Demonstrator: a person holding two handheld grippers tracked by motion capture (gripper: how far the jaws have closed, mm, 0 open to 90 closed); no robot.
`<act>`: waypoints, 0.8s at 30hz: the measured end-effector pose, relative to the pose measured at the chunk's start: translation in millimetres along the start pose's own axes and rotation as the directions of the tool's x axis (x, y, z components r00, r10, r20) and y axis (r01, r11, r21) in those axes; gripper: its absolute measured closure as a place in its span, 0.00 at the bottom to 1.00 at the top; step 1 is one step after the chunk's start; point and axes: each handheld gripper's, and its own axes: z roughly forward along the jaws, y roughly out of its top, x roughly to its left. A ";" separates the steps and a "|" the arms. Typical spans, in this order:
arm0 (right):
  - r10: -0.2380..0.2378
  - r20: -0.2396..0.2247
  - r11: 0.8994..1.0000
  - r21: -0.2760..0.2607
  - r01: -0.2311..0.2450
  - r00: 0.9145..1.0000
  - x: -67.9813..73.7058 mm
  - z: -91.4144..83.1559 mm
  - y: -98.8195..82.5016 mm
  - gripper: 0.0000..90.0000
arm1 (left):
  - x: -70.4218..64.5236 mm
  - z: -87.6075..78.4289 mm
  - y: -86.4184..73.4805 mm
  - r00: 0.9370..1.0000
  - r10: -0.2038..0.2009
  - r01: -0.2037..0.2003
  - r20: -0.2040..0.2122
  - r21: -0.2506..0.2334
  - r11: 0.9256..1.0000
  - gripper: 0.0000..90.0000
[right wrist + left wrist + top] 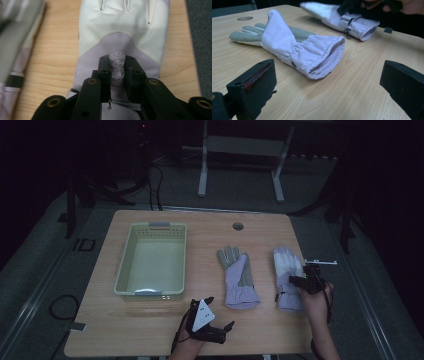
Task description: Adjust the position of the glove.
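Observation:
Two pale lilac and white gloves lie side by side on the wooden table (205,232), fingers pointing away. The left glove (239,281) (297,47) lies palm up with a grey palm, its open cuff facing my left gripper (220,311) (327,82). That gripper stands open near the front edge, a short way from the cuff and holding nothing. My right gripper (298,280) (117,65) is on the right glove (286,265) (125,27), shut on a pinched fold of fabric at the round snowflake logo.
A pale green plastic basket (125,265) stands on the left half of the table with nothing inside. A cable hole (238,226) sits near the far edge. Beyond the table are dark floor, cables and a frame's legs.

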 end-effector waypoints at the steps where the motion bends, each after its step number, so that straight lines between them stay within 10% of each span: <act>1: -0.002 0.000 1.000 -0.001 0.002 1.000 -0.1 2.7 -1.3 0.83 | 0.3 0.0 0.0 1.000 0.000 0.000 0.004 0.000 1.000 0.01; 15: -0.063 -0.059 0.997 -0.043 0.061 0.996 -7.6 -4.9 -2.9 0.68 | 2.9 -0.2 -0.1 1.000 -0.023 0.023 0.014 -0.001 1.000 0.01; 24: -0.276 -0.086 0.959 -0.090 0.268 0.957 -19.9 -14.7 -1.3 0.54 | 3.0 -0.2 -0.1 1.000 -0.021 0.021 0.016 -0.001 1.000 0.01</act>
